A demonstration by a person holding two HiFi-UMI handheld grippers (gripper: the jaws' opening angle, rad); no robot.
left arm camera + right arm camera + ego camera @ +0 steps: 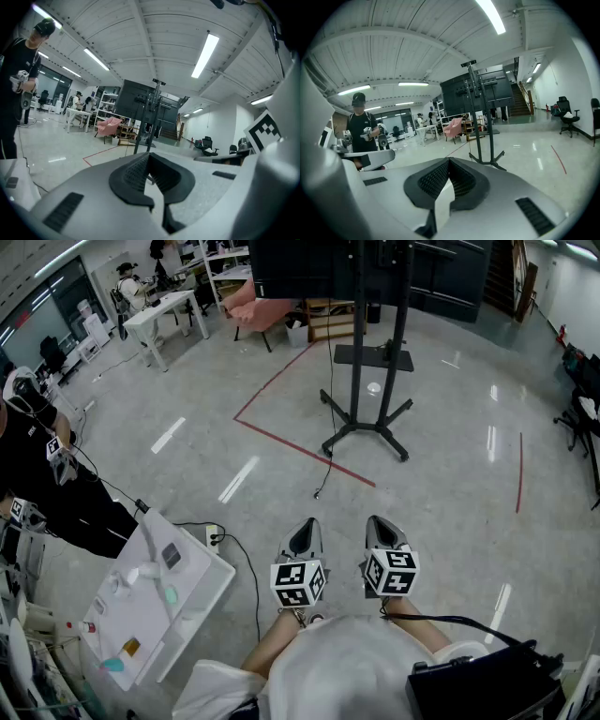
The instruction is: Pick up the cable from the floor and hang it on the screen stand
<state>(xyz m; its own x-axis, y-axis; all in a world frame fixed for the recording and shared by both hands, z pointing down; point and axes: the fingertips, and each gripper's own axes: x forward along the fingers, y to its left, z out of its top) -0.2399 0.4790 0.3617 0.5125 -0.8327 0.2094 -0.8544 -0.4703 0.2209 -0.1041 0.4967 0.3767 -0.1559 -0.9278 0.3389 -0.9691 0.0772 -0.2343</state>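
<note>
The black screen stand [366, 418] rises at the top middle of the head view, its legs spread on the grey floor. A thin black cable [323, 482] drops from the screen along the stand and its loose end lies on the floor in front of the base. My left gripper [307, 526] and right gripper [380, 523] are held side by side near my body, well short of the cable's end. Both are shut with nothing between the jaws. The stand also shows ahead in the left gripper view [143, 122] and in the right gripper view [480, 122].
A white table [202, 601] with small items stands at my lower left, a power strip [214, 537] and its cord beside it. A person in black [47, 484] stands at the left. Red tape lines [300, 442] cross the floor. A pink chair [258, 310] and a desk [164, 315] sit farther back.
</note>
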